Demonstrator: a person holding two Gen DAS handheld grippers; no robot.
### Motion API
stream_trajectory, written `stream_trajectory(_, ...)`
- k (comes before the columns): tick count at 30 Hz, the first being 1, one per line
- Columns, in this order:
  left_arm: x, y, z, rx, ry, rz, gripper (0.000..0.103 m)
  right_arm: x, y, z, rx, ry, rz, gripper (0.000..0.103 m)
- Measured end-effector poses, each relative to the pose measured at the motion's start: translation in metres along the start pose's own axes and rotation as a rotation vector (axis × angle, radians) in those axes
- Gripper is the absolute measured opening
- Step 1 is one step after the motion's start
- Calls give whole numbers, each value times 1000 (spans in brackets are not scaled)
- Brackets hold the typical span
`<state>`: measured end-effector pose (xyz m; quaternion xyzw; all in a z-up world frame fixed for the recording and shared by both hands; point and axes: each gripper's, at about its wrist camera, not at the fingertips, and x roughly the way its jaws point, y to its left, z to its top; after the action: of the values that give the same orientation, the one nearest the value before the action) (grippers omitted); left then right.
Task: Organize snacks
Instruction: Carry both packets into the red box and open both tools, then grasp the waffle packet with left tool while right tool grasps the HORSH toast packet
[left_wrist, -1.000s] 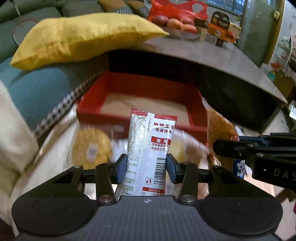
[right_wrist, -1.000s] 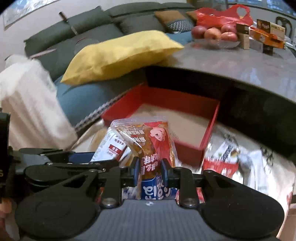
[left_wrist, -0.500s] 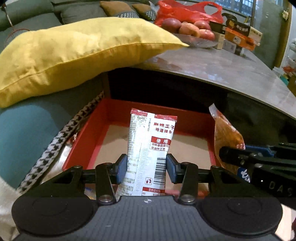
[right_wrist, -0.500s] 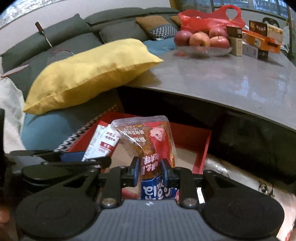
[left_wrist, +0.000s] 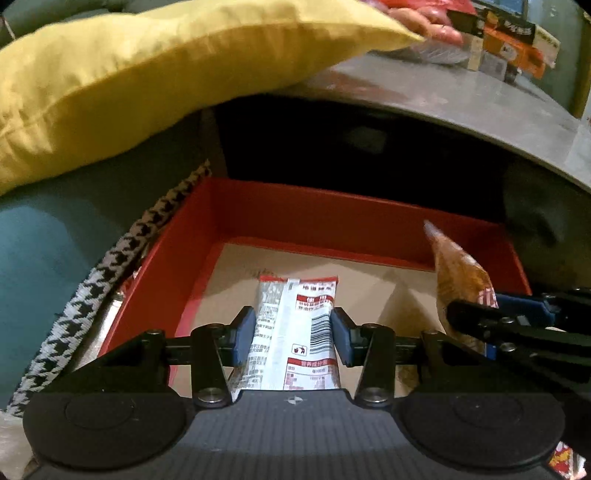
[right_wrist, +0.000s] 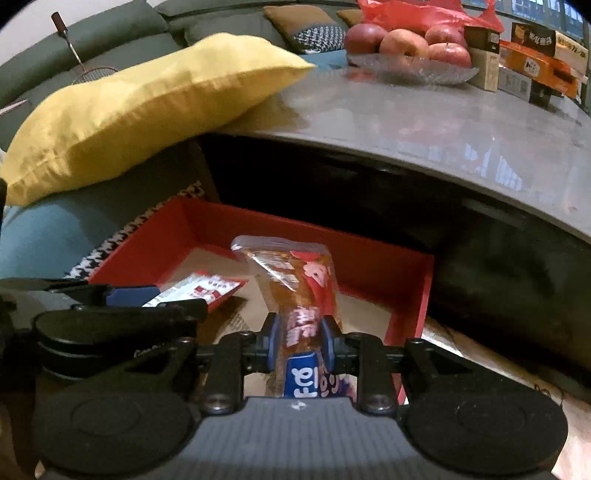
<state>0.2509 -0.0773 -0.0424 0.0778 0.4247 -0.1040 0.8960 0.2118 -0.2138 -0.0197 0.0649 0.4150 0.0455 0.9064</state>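
Both packets are over the red box (left_wrist: 280, 210), so the step in hand is the drop.

Left claw (left_wrist: 294, 338): closed on the white packet (left_wrist: 295, 325), pads pressing both long edges. The packet points forward and hangs low over the cardboard floor of the box, toward its left side.

Right claw (right_wrist: 298, 341): closed on the orange packet (right_wrist: 295, 288), gripped near its lower end. The packet stands tall and leans slightly, over the right half of the box.

The box sits below the edge of the grey desk (right_wrist: 424, 118), with a yellow pillow (left_wrist: 147, 74) just behind its left corner.

How to do it well, as a judgement:
- Lower each packet until it nearly rests on the floor before you release; a drop from height may bounce it against the wall.
- Tip the orange packet flat first, since it looks top-heavy.
- Keep the two claws apart; they sit close side by side.
- Release one at a time, white packet left, orange right.
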Motion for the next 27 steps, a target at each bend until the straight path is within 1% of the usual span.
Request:
stream_trajectory(2,5,1,0,-5,11,7,54,5,-2,2,2,8,4,20)
stream_trajectory(4,8,1,0,-8,13,17,58,9,-4,2,12,12,4,20)
stream_trajectory(5,8,0,0,-10,10,19,58,11,-5,2,13,17,4,20)
stream_trajectory(9,7,-4,3,-1,-9,20,71,18,-7,2,19,36,1,20)
stream_trajectory(10,5,-5,2,7,-16,27,71,19,-7,2,20,38,-1,20)
stream_trajectory(11,4,-6,2,11,-20,33,72,18,-6,2,22,35,-3,20)
stream_trajectory(13,-1,-6,3,10,-24,33,78,15,-7,3,26,32,-5,20)
stream_trajectory(17,-15,-1,3,0,-43,43,82,3,-4,8,37,1,-3,20)
stream_trajectory(18,-20,1,3,-7,-48,44,86,-1,-4,9,43,-8,2,20)
stream_trajectory(21,-33,8,1,-26,-55,25,88,-13,0,10,53,-19,12,20)
stream_trajectory(27,-57,24,-7,-54,-63,16,90,-36,10,7,63,-26,27,21)
